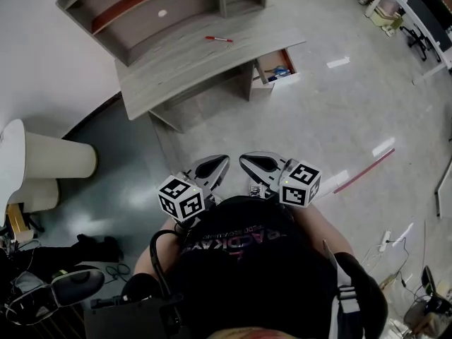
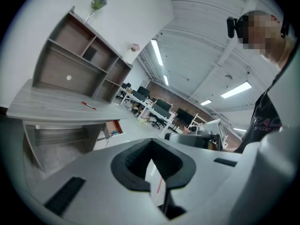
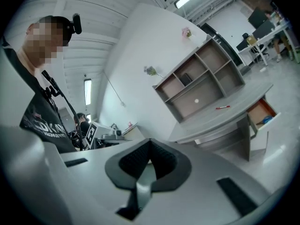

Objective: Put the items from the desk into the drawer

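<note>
Head view: drawer (image 1: 277, 63) at one o'clock open, something blue (image 1: 281, 70) inside; red pen (image 1: 219, 39) on table (image 1: 176, 66); left gripper (image 1: 220, 162), right gripper (image 1: 248, 161) both closed, empty.

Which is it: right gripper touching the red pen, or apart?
Apart. The head view shows the right gripper near the person's body, with floor between it and the desk where the red pen lies.

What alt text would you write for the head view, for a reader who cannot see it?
Seen from above, a person holds the left gripper and right gripper close to the body, both with jaws shut and empty. Across the floor stands a grey desk with a red pen on top and its drawer open.
</note>
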Tool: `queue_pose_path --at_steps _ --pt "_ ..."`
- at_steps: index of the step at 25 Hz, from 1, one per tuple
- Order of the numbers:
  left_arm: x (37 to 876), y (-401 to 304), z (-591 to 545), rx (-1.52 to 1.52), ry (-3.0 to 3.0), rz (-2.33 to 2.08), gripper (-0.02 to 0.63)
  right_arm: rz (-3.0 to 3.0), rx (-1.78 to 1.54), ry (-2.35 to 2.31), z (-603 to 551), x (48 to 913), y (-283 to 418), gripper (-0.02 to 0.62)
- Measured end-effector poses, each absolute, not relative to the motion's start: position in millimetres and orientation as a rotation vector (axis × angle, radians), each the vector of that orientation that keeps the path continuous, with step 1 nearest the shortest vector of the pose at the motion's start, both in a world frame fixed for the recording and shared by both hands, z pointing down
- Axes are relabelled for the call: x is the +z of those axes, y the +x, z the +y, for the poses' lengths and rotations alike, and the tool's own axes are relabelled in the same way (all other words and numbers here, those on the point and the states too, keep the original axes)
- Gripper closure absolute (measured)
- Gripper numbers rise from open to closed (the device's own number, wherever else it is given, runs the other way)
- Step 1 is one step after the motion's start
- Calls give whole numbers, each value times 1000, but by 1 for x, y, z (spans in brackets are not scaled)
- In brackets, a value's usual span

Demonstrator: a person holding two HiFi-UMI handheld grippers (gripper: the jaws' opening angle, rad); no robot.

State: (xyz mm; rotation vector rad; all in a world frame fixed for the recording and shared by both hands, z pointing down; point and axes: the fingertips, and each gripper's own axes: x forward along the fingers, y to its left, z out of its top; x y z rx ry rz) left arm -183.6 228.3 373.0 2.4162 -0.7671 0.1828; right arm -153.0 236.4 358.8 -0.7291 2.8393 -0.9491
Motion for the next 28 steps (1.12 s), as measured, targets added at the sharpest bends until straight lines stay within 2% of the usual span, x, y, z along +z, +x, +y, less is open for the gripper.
queue_pose_path --at_steps 15,28 --pt "378 -130 186 185 2391 -883 595 2872 -939 -611 194 360 -99 583" --pt "385 -94 143 204 2401 -828 595 2811 -933 -718 162 354 -57 583"
